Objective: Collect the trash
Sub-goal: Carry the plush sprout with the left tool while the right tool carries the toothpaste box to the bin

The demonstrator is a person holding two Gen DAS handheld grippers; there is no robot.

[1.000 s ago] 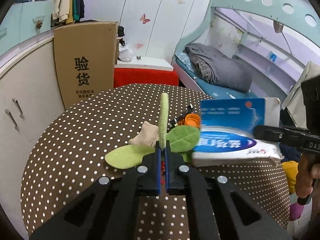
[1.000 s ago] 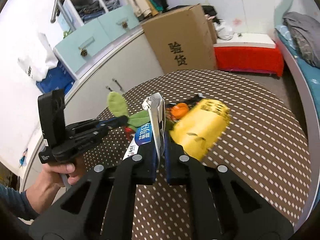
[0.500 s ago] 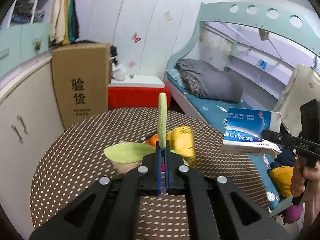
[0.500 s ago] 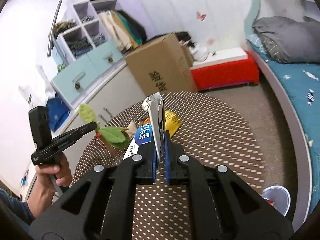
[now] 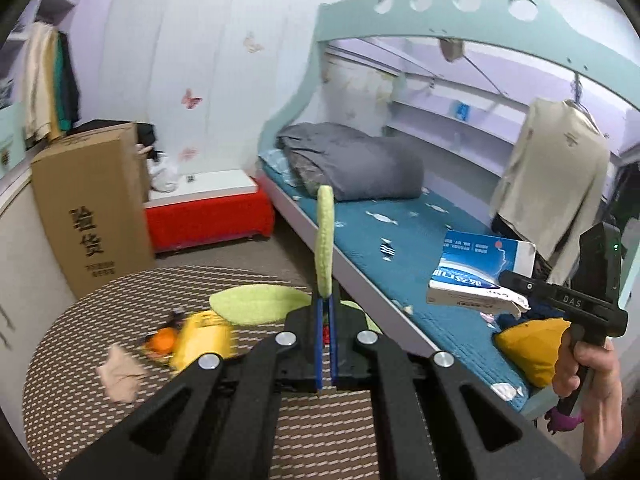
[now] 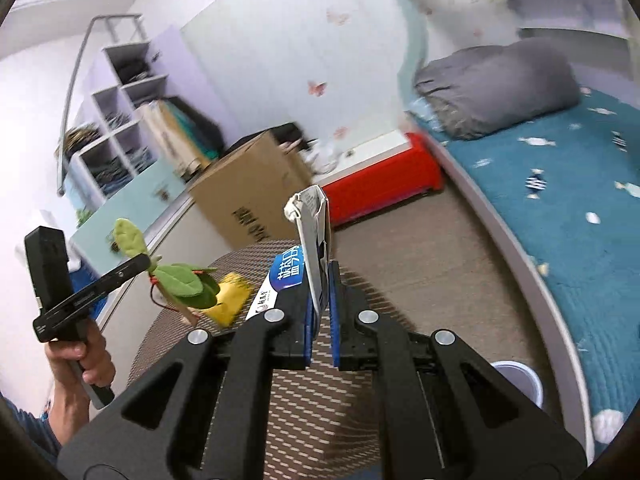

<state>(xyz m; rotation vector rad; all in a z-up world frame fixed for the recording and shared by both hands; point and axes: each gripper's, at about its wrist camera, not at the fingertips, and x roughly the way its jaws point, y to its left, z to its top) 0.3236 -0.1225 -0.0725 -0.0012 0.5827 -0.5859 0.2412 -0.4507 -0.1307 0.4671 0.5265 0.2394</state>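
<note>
- We now carry both picks clear of the dotted table (image 5: pixel 80 412): left gripper (image 5: pixel 325 308) clamps the felt leaves (image 5: pixel 325 236), right gripper (image 6: pixel 320 280) clamps the toothpaste box (image 6: pixel 314 236).
- Yellow packet (image 5: pixel 204 340), orange cap (image 5: pixel 162 338) remain on that table; white bin (image 6: pixel 518 380) beside it looks like the drop.

Left claw (image 5: pixel 325 312) raised, jaws clamped, right claw (image 6: pixel 320 280) raised, jaws clamped
</note>
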